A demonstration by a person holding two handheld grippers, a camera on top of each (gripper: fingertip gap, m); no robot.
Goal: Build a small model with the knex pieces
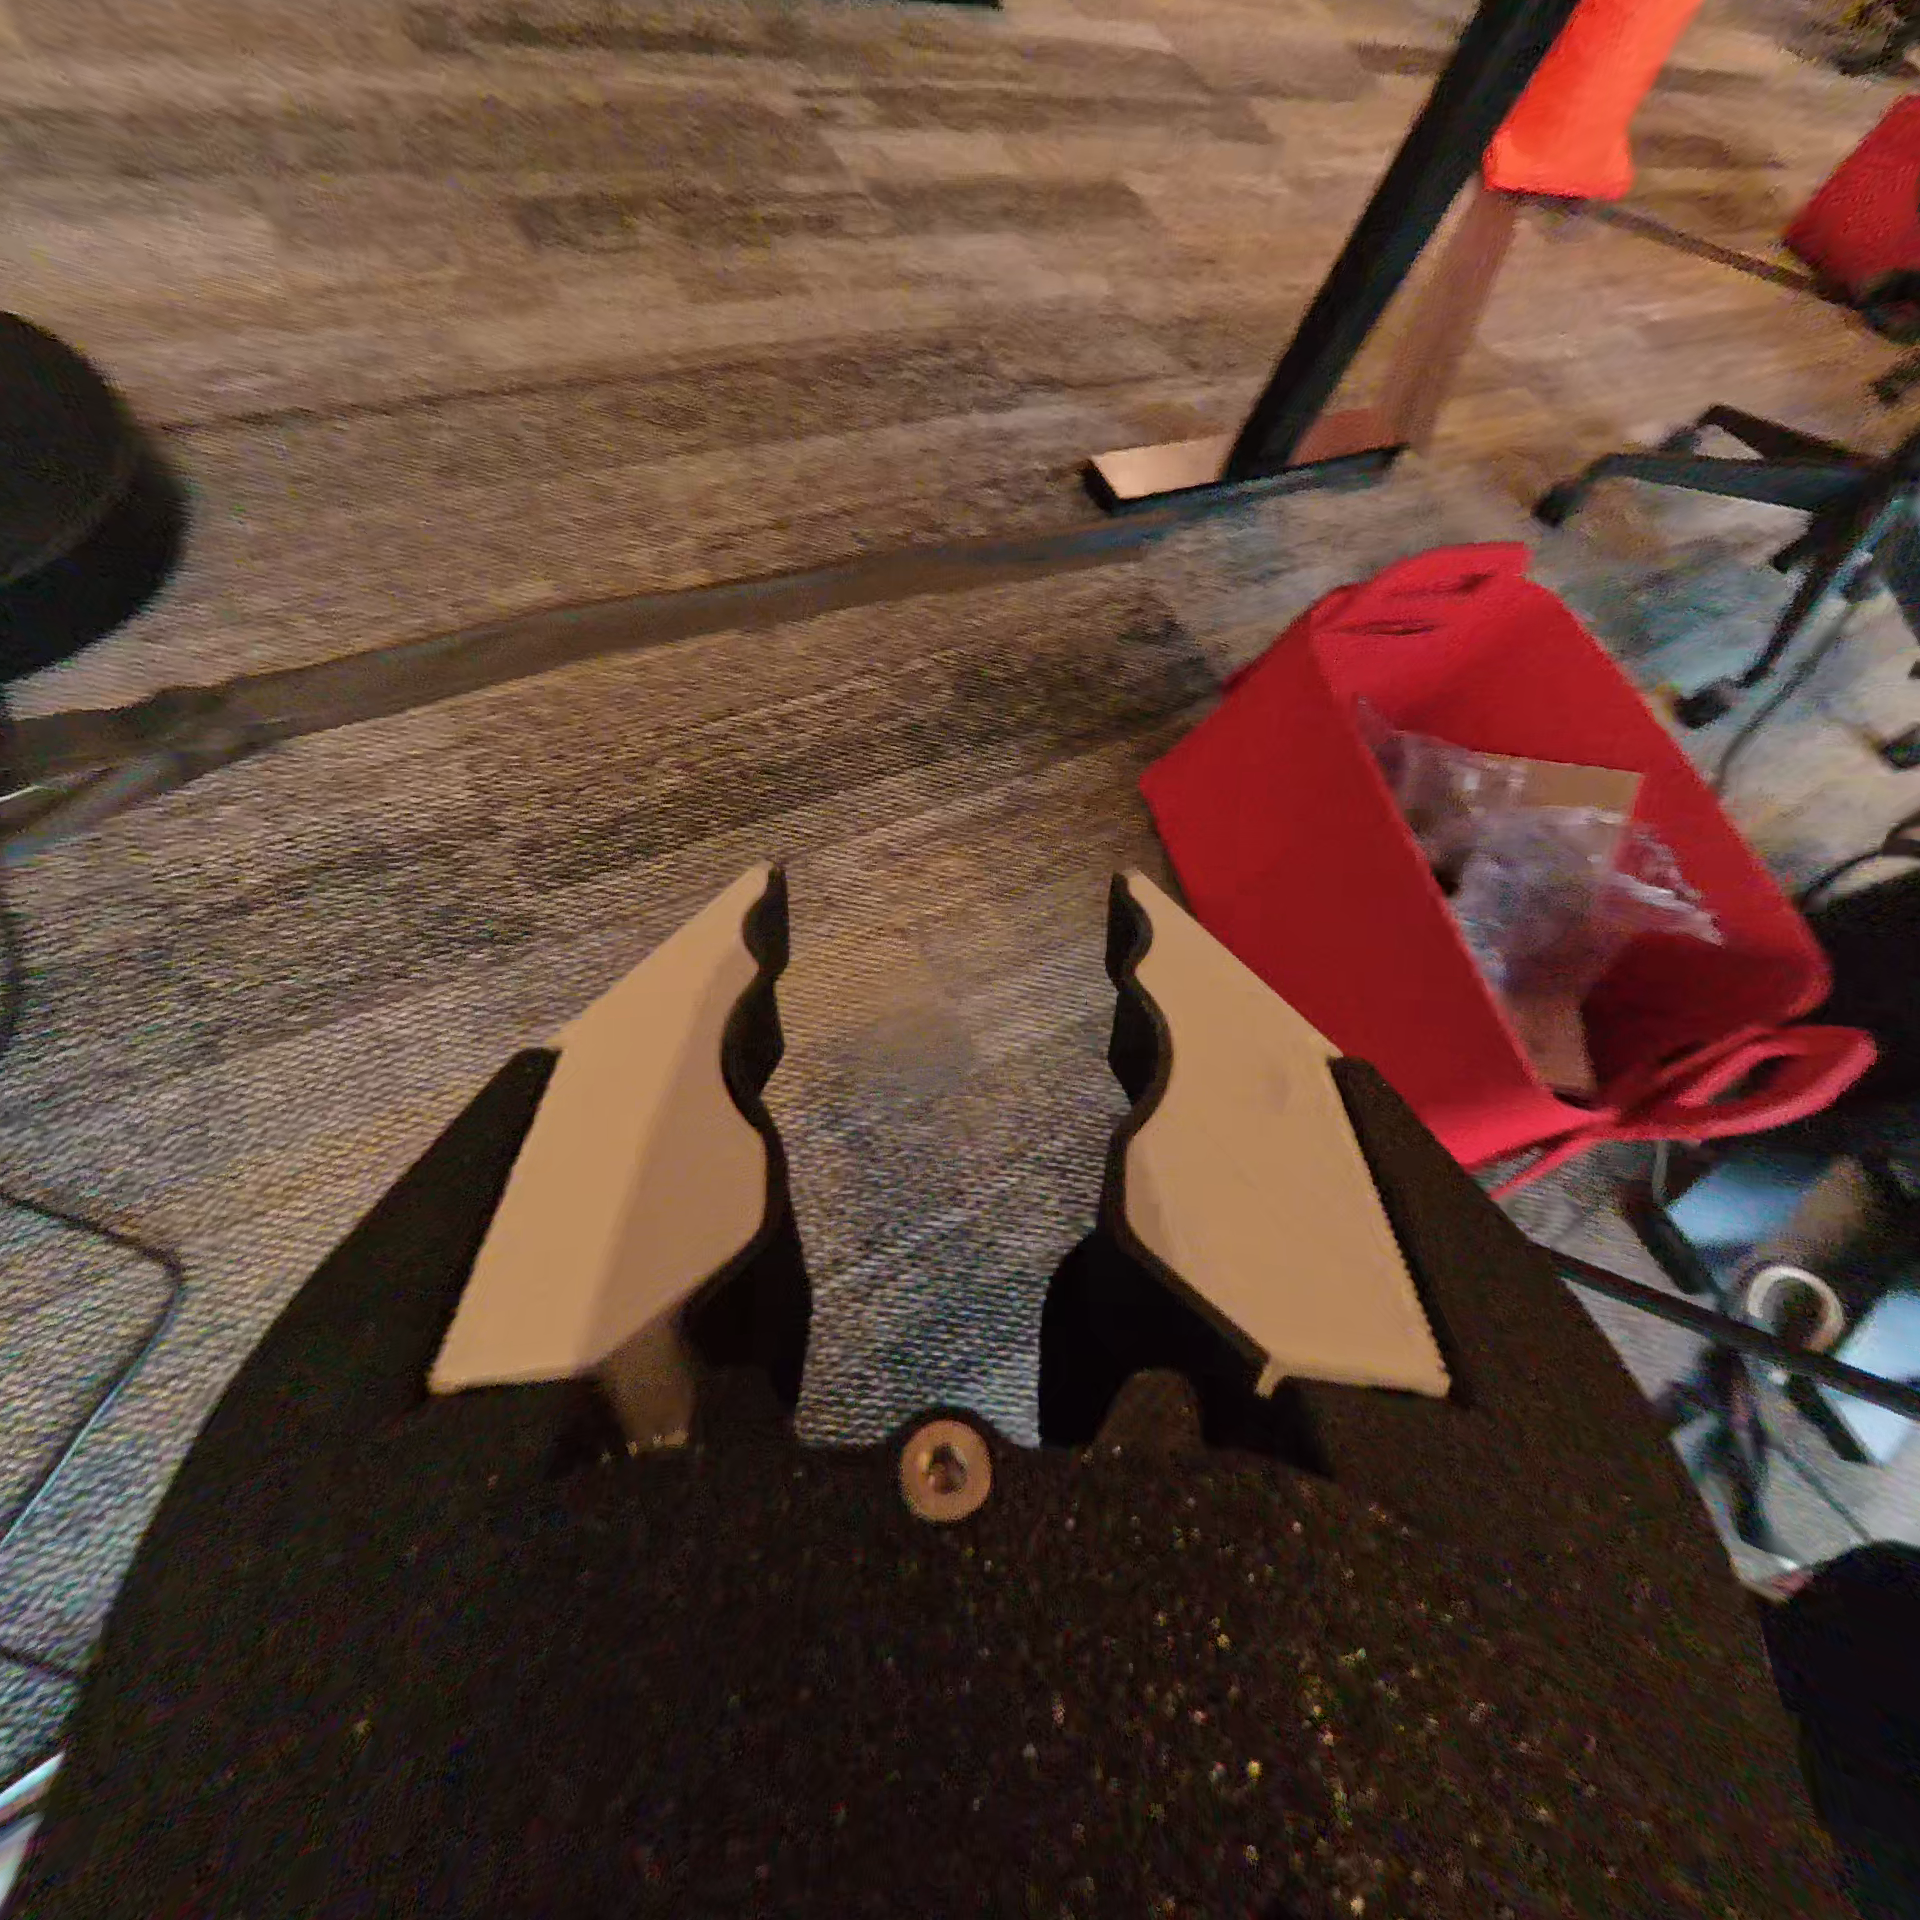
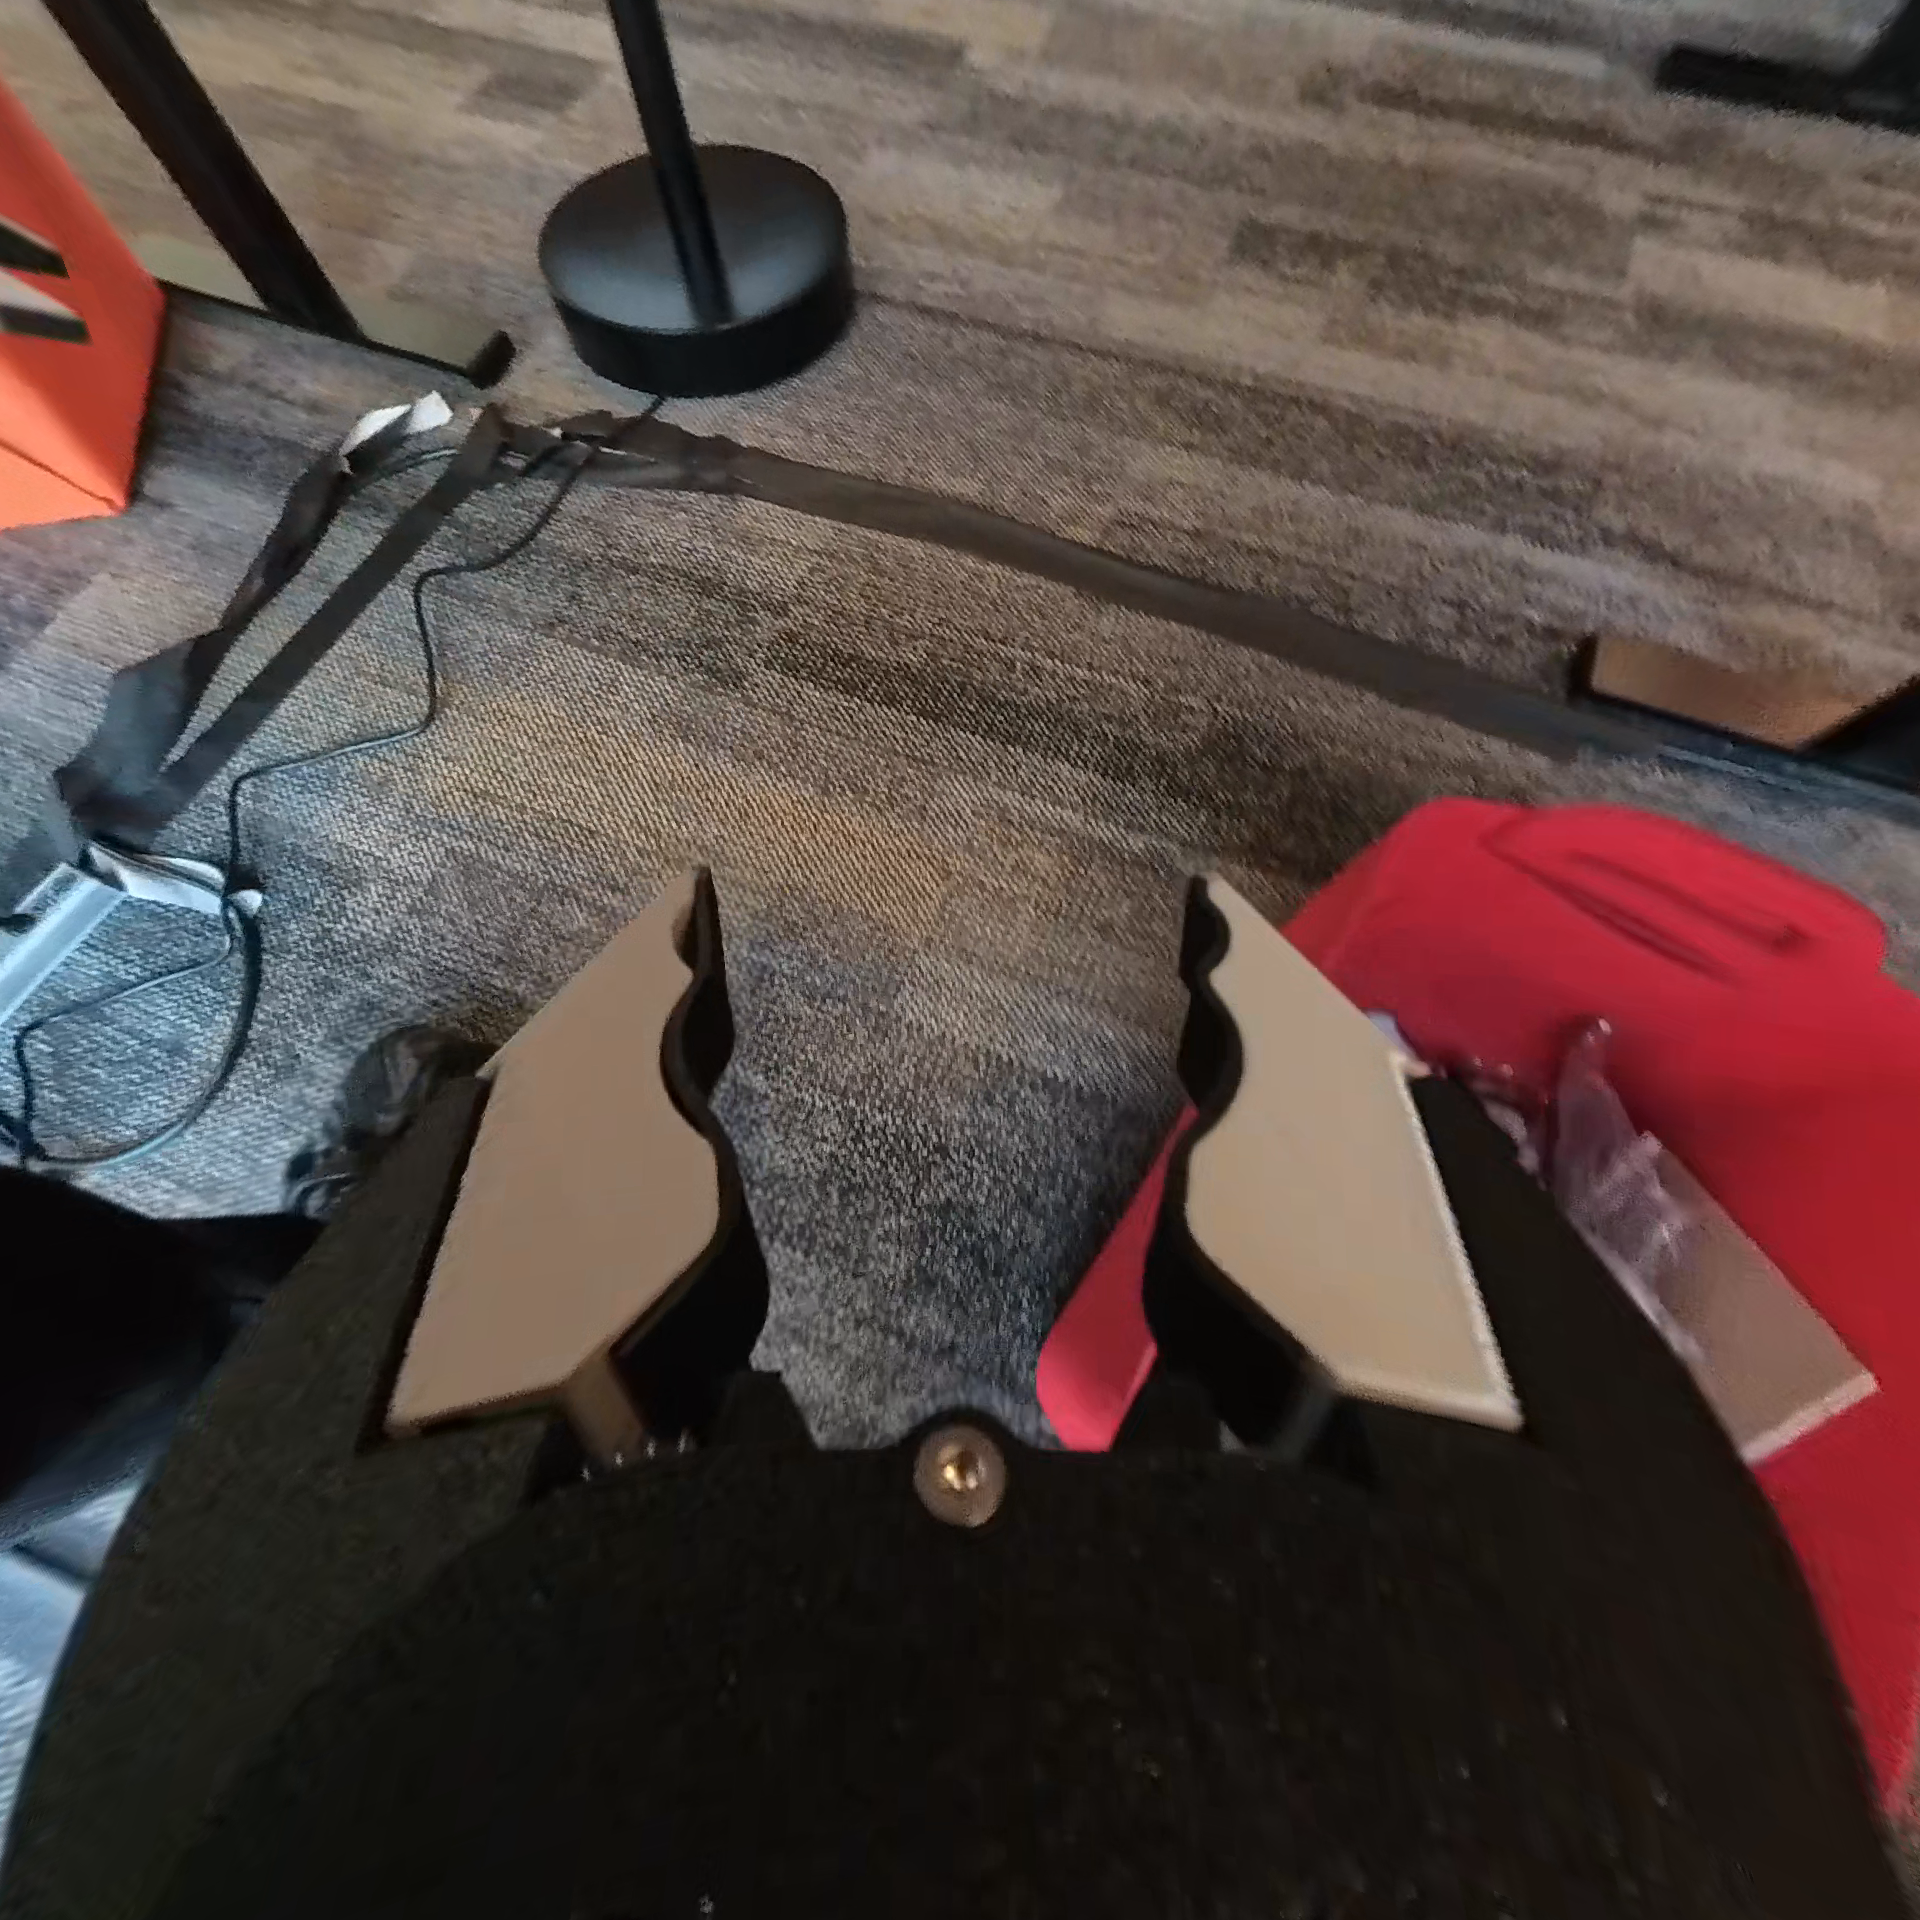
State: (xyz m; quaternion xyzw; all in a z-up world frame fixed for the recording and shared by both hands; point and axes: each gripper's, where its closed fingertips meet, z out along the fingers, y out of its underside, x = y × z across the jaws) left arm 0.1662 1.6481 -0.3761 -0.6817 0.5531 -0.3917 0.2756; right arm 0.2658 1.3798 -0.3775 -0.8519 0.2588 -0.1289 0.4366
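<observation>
In the left wrist view my left gripper (image 1: 945,883) hangs wide apart and empty over the grey carpet floor (image 1: 623,727), the red fabric bag of clear plastic packets (image 1: 1299,831) just to its right; drifting sideways could knock it over. In the right wrist view my right gripper (image 2: 951,888) is also spread wide, holding nothing, its right finger overlapping the bag (image 2: 1662,987), and the thin black cable (image 2: 416,644) to the left could snag.

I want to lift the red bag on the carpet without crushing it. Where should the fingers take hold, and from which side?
Probably the red handle loops, approached from above. They lie slack over the near rim of the red bag, thin enough to pinch, while its walls are broad and soft, and clear plastic packets fill its open mouth.
</observation>
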